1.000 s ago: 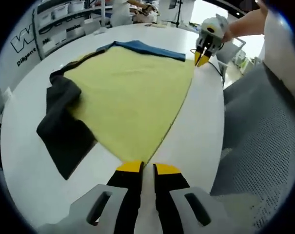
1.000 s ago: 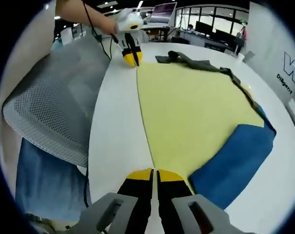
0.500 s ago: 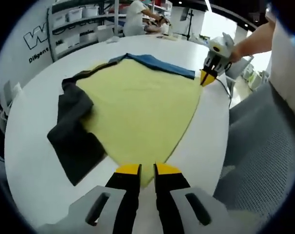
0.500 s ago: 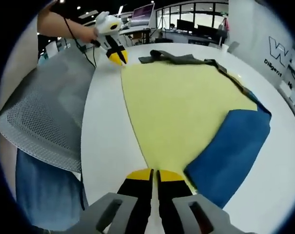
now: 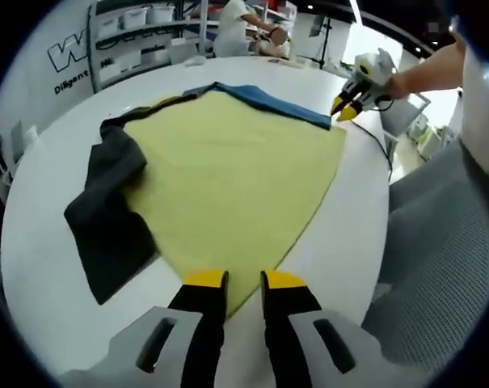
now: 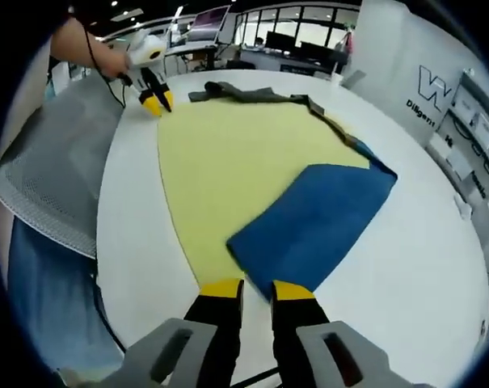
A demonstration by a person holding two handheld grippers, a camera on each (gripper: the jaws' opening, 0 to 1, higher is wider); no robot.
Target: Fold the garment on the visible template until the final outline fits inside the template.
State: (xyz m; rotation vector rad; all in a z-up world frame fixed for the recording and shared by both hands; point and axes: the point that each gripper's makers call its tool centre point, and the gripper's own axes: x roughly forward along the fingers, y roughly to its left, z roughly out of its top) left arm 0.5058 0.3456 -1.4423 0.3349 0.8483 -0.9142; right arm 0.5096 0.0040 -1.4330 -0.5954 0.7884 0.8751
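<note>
Since parting slightly, both grippers (image 5: 244, 280) (image 6: 258, 288) empty | blue sleeve (image 6: 313, 218) now further over yellow template (image 5: 228, 170)

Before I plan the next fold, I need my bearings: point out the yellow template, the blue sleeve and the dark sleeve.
yellow template (image 5: 228, 178), left gripper view, middle of its flat surface.
blue sleeve (image 6: 313, 222), right gripper view, centre of the sleeve panel.
dark sleeve (image 5: 107, 222), left gripper view, middle of the bunched fabric.

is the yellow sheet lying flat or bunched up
Flat. The yellow sheet is spread smooth across the white table, with no bunching. A blue cloth lies at one end and a dark cloth at the other.
</note>
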